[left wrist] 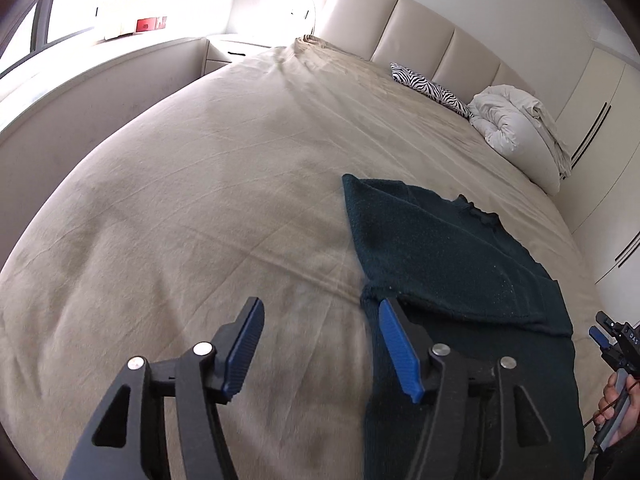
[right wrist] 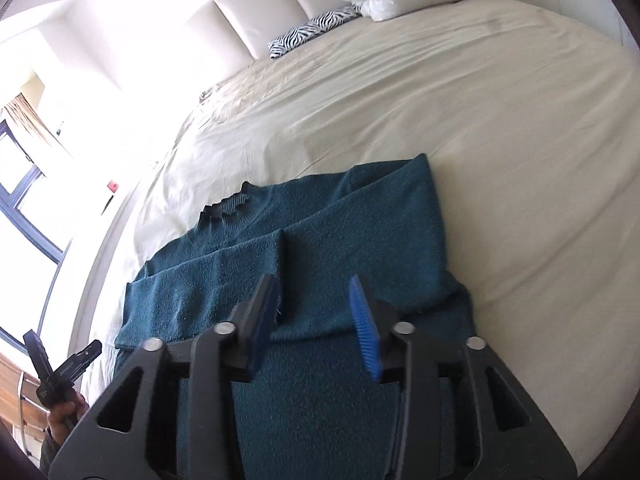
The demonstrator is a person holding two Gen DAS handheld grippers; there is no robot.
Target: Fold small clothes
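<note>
A wide bed with a beige cover fills the scene, a padded headboard at its far end. A white duvet bundle and a zebra-print pillow lie at the far right by the headboard. The dark teal sweater lies flat on the near right part of the bed, sleeves folded across its body. The left gripper is tilted downward over the sweater's left edge, jaws apart, nothing between them. The right gripper points down over the sweater's folded sleeve, jaws likewise parted and empty. A hand grasps the right gripper's handle.
</note>
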